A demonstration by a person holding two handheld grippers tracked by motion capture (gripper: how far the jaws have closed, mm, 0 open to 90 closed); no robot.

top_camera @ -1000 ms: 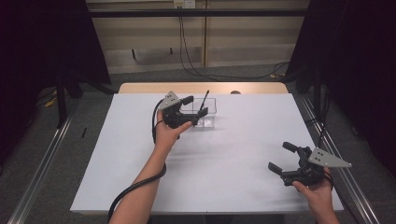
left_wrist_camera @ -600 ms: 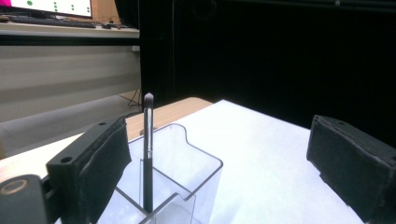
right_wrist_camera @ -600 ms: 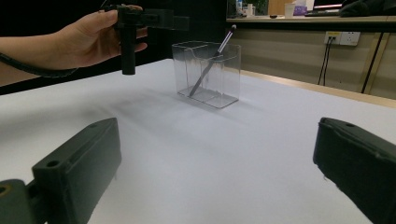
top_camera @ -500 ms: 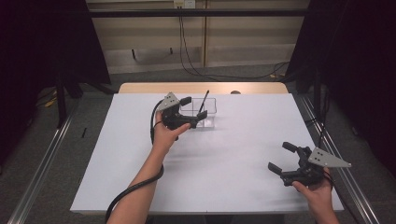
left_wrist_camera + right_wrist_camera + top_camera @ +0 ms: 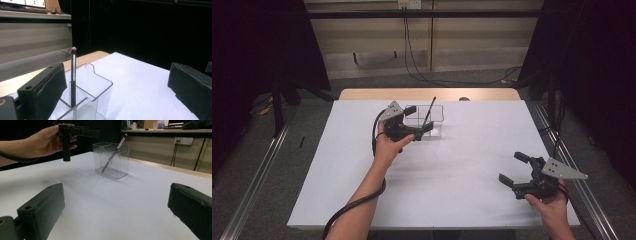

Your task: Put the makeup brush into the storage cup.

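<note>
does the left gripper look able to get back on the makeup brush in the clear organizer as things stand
Probably yes. The left gripper hangs right beside the clear organizer, jaws wide open after just opening, nothing between them. The makeup brush leans with its upper handle above the rim, free to grasp.

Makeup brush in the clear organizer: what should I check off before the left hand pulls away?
1. Makeup brush stands inside the clear organizer, leaning on its wall: ok.
2. Left gripper jaws have just been opening, wide, nothing between the pads: ok.
3. Organizer upright on the white table: ok.
4. Brush free of the left gripper's pads: ok.
5. Right gripper open, apart from the organizer: ok.
6. Brush settled for good: cannot tell.
</note>
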